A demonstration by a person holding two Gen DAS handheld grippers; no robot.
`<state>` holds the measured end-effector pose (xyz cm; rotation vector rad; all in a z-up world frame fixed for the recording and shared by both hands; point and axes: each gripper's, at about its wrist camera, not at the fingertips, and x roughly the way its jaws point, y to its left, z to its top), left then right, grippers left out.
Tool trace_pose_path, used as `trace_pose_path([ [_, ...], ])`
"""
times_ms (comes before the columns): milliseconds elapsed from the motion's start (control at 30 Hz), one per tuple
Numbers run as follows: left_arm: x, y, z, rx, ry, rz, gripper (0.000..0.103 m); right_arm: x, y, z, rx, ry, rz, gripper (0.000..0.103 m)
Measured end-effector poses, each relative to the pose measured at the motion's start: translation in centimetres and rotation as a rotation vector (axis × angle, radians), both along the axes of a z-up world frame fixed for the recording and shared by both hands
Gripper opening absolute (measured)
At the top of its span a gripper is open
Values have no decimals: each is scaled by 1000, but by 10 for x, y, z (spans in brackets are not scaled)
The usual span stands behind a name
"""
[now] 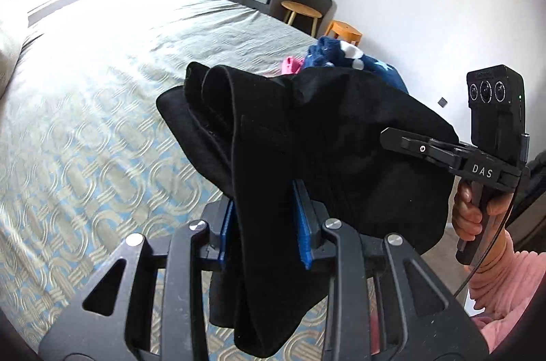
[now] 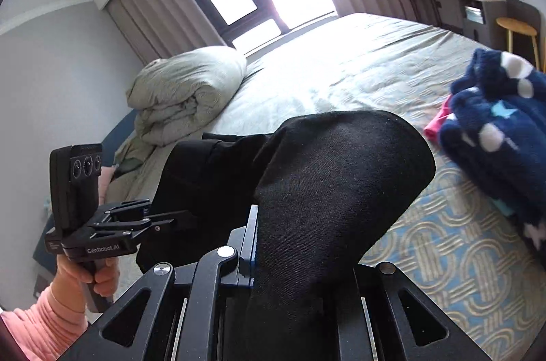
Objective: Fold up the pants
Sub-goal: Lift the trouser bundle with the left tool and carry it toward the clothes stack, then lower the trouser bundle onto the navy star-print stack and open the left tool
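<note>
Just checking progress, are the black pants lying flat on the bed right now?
No, the black pants hang bunched above the bed, clamped in the left tongs and right tongs.

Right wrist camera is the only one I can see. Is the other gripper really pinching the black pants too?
Observer: Yes. The left wrist view shows the left gripper with its blue pads shut on a folded band of the pants.
Operator: Is there another stool besides the round stool?
Observer: Yes, an orange stool stands beside it.
Operator: Who's holding my gripper?
Observer: A hand in a pink sleeve grips the handle of the right gripper.
</note>
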<state>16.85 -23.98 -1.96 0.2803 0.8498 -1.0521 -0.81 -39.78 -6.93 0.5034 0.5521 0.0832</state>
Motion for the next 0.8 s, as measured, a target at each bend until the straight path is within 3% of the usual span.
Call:
trace_pose_path([
  [267, -8, -157, 61, -20, -107, -241, 33, -47, -91, 49, -73, -99, -238, 14],
  [433, -4, -250, 71, 2, -118, -359, 33, -61, -139, 66, -115, -151, -396, 14],
  [500, 3, -281, 59, 27, -142, -363, 33, -56, -160, 61, -103, -143, -453, 14],
  [567, 16, -308, 28, 99, -156, -337, 39, -48, -187, 47, -57, -108, -491, 17],
  [667, 40, -330, -50, 298, -154, -258, 50, -30, -227, -5, -7, 82, -567, 21],
  [700, 44, -329, -62, 264, -150, -250, 57, -22, -235, -27, 23, 158, -596, 30],
  [733, 45, -325, -64, 208, -149, -254, 62, -21, -243, -47, 54, 198, -614, 32],
  [800, 48, -321, -64, 192, -130, -254, 64, -26, -244, -64, 57, 154, -631, 32],
])
